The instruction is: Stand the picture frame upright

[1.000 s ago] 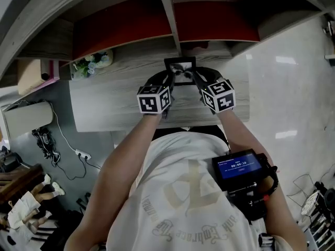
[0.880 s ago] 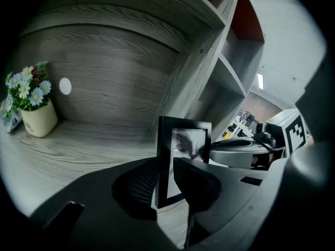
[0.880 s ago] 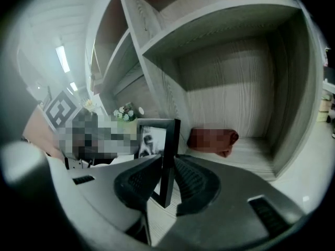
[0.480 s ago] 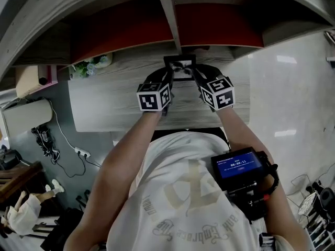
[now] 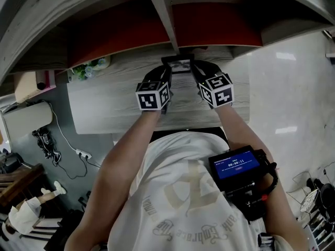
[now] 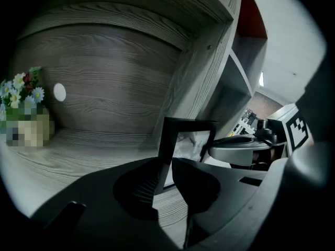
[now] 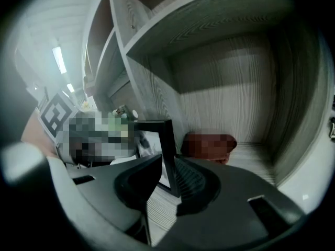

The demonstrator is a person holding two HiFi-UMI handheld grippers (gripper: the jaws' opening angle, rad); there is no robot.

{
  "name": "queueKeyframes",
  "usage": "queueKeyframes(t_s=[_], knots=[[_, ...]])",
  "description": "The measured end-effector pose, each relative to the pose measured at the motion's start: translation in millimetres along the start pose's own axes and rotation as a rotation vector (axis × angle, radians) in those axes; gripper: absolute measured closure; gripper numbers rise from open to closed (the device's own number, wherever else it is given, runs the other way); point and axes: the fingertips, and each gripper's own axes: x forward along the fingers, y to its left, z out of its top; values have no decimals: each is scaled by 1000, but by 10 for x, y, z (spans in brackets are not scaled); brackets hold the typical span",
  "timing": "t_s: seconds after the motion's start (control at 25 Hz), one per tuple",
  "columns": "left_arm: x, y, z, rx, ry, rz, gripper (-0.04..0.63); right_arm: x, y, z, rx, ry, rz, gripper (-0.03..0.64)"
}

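We steady the black rectangular picture frame [image 5: 179, 65] upright on the grey wood-grain surface [image 5: 104, 104], right gripper [image 7: 168, 166] clamped on one side edge, left gripper [image 6: 166, 163] jaws just closing onto the other.

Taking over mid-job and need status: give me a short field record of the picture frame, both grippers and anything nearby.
Picture frame: about upright on the wooden shelf, beside the divider
Left gripper: jaws just closing, now pressed on the frame's left bar
Right gripper: clamped on its right bar
Nearby: flowers far left, clear of the frame
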Motion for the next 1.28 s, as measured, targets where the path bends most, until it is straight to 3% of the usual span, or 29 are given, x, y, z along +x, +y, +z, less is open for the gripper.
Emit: queueKeyframes(t_s=[1.28], knots=[[-26,-14,41,31,11,5,485,-71,-64,34,11,-1,-30,511]])
